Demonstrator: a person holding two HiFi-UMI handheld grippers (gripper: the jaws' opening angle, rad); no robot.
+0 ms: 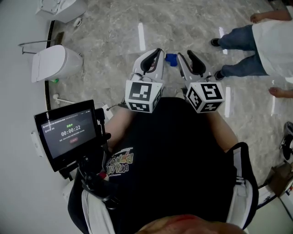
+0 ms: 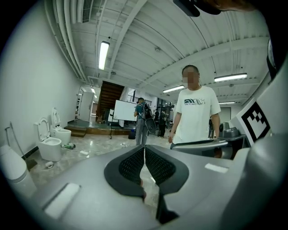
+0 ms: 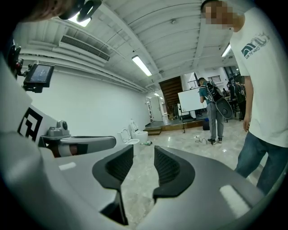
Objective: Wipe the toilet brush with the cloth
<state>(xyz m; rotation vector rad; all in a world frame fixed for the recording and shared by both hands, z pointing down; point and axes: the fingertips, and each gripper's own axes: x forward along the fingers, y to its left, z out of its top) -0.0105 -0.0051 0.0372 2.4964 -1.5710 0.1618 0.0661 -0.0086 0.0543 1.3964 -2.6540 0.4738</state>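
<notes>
Left gripper [image 2: 144,149]: clenched, pads pressed together at the tips, nothing between them; held level in front of the chest.
Right gripper [image 3: 143,149]: released, jaws parted with only bare floor in the gap; just right of the left one.
Marker cubes [image 1: 144,93]: one on the near end of each gripper, close above the black shirt.
Near toilet [image 1: 57,61]: white, against the left wall; inside of bowl not visible from here.
Far toilet [image 1: 62,8]: farther along the same wall; contents likewise not visible.
Slim white rod [image 1: 66,100]: flat on the floor by the left wall, near side of the near toilet, well apart from both grippers; long axis left to right, right end slightly nearer, rounded end pointing left to the wall; whether the toilet brush, cannot tell.
Small blue item [image 1: 171,58]: on the floor beyond the gripper tips, between them; whether the cloth, cannot tell.
Green item [image 1: 55,81]: on the floor at the near toilet's base.
Screen [image 1: 68,132]: near left, showing a timer.
Bystander [image 1: 270,36]: far right, white shirt and jeans.
</notes>
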